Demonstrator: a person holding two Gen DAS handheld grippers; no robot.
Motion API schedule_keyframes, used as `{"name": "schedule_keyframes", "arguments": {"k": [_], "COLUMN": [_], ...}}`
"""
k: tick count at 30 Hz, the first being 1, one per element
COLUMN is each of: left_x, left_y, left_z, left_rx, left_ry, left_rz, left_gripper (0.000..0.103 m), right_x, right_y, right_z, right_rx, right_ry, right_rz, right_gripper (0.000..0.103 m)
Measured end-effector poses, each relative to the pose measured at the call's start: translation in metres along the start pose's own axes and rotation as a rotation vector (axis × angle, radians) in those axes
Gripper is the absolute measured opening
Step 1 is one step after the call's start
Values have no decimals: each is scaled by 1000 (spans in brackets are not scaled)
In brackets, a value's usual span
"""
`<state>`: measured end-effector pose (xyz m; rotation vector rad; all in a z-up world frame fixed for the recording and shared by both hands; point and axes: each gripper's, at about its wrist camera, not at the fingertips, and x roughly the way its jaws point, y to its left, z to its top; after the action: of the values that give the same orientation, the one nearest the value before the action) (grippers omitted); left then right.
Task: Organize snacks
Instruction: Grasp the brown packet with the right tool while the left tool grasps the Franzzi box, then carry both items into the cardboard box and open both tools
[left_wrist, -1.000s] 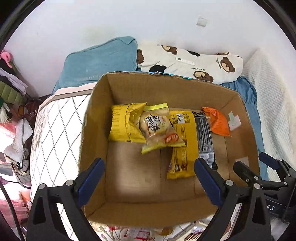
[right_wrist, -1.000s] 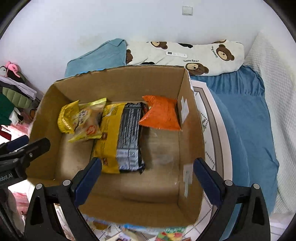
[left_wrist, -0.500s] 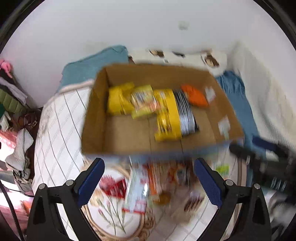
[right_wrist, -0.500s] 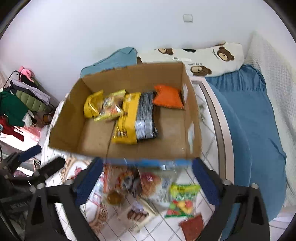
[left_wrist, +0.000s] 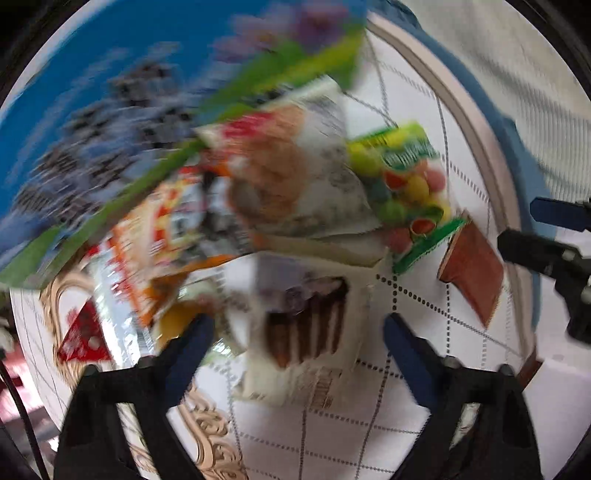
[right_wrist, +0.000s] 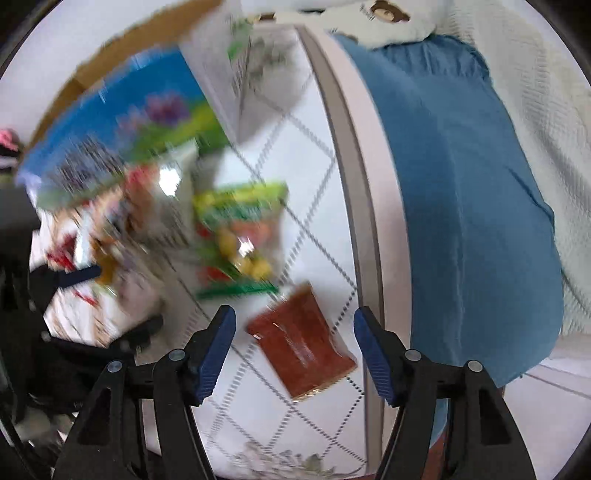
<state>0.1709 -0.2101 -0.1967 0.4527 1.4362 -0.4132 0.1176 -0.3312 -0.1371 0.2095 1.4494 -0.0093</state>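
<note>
Several snack packets lie on the white quilted bed in front of the cardboard box, whose blue printed outer side (left_wrist: 92, 110) fills the upper left. My left gripper (left_wrist: 297, 341) is open, low over a white packet of chocolate biscuits (left_wrist: 306, 325) that lies between its fingers. A white bread packet (left_wrist: 291, 177) and a green candy bag (left_wrist: 402, 184) lie beyond it. My right gripper (right_wrist: 293, 341) is open, its fingers either side of a flat red-brown packet (right_wrist: 301, 341). The candy bag (right_wrist: 240, 236) sits just beyond it. Both views are motion-blurred.
An orange-and-white packet (left_wrist: 159, 229) and a red packet (left_wrist: 83, 336) lie at the left. A blue blanket (right_wrist: 461, 184) covers the bed's right side beyond a grey border strip (right_wrist: 354, 155). The other gripper shows at each view's edge (left_wrist: 546, 243).
Both grippers have pulled back from above the box and dropped low toward the loose packets on the bed in front of it. The box interior has left view.
</note>
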Motion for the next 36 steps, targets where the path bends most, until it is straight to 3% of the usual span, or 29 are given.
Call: {"name": "schedule_keyframes", "arguments": {"k": [2, 5, 9, 11, 12, 15, 17, 21, 26, 27, 29, 30, 36], "left_x": [9, 9, 14, 18, 21, 32, 38, 50, 60, 60, 56, 50, 17], "left_y": [-4, 3, 30, 43, 52, 69, 74, 72, 56, 52, 41, 34, 33], "left_z": [3, -1, -29, -44, -55, -79, -83, -77, -79, -79, -78, -85, -94], "left_rx": [3, -52, -223, -295, -345, -448, -480, -465, -436, -435, -441, -439, -443], "left_ry": [19, 7, 61, 92, 110, 148, 148, 158, 139, 133, 122, 115, 76], "left_rz": [18, -13, -88, -117, -138, -203, -235, -237, -194, -188, -177, -173, -192], "left_gripper": [59, 58, 58, 58, 58, 58, 59, 63, 64, 64, 60, 56, 56], "right_x": [21, 46, 58, 58, 57, 59, 57, 43, 50, 55, 61, 60, 48], "right_y": [-2, -2, 4, 6, 6, 6, 11, 24, 56, 59, 62, 63, 68], "right_z": [-3, -6, -15, -21, -24, -37, -42, -47, -66, -63, -68, -70, -80], "right_rx": [-46, -84, -115, -70, -28, 137, 157, 54, -96, -98, -95, -95, -70], "right_ry": [38, 85, 86, 91, 104, 165, 182, 133, 146, 150, 127, 111, 67], "right_rz": [-10, 42, 15, 27, 49, 237, 279, 204, 115, 102, 62, 52, 63], "right_gripper": [69, 69, 67, 66, 66, 66, 67, 73, 73, 72, 60, 59, 59]}}
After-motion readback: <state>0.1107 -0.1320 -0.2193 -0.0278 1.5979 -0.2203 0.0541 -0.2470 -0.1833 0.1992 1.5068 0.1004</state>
